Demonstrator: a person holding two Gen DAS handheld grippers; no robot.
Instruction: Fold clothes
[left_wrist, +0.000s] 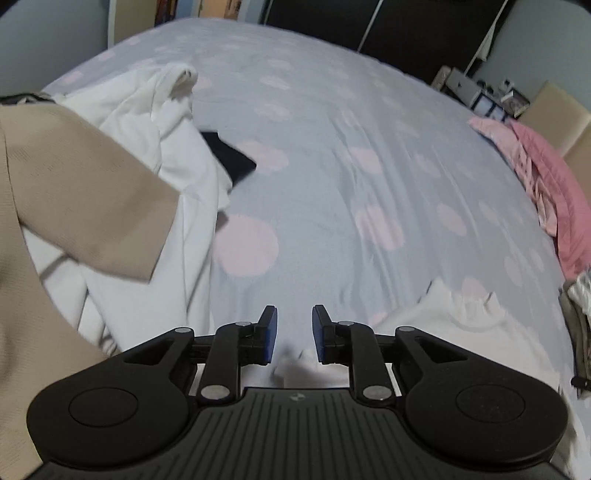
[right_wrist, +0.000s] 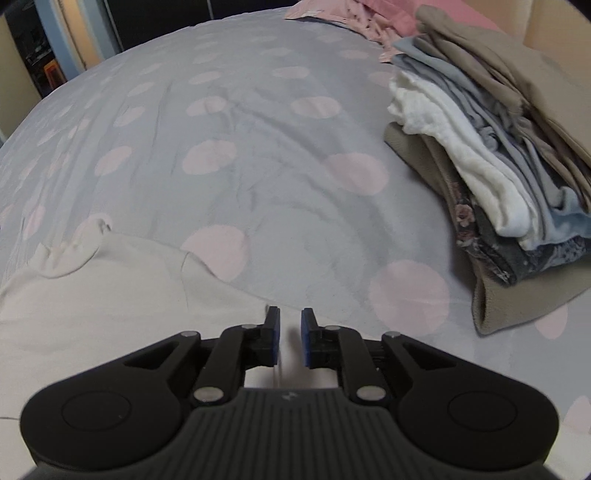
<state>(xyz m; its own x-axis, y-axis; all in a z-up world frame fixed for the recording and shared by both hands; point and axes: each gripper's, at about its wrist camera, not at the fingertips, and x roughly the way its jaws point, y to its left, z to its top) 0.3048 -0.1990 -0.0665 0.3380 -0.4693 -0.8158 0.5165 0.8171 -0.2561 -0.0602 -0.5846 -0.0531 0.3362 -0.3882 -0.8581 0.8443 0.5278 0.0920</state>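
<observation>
A white garment (right_wrist: 110, 295) lies spread on the bed in front of me, its frilled collar (right_wrist: 70, 251) pointing away. In the left wrist view the same white garment (left_wrist: 443, 321) shows at the lower right and under the fingers. My left gripper (left_wrist: 294, 334) hangs open just above the garment's edge, with only cloth visible below the gap. Over the garment's right edge, my right gripper (right_wrist: 290, 341) stands open by a narrow gap, and nothing sits between its blue pads (right_wrist: 275, 343).
The bed has a grey sheet (left_wrist: 332, 166) with pink dots. A loose heap on the left holds a beige garment (left_wrist: 74, 192), white clothes (left_wrist: 177, 147) and a dark item (left_wrist: 232, 155). A stack of folded clothes (right_wrist: 498, 155) and a pink blanket (left_wrist: 546, 177) lie at the right.
</observation>
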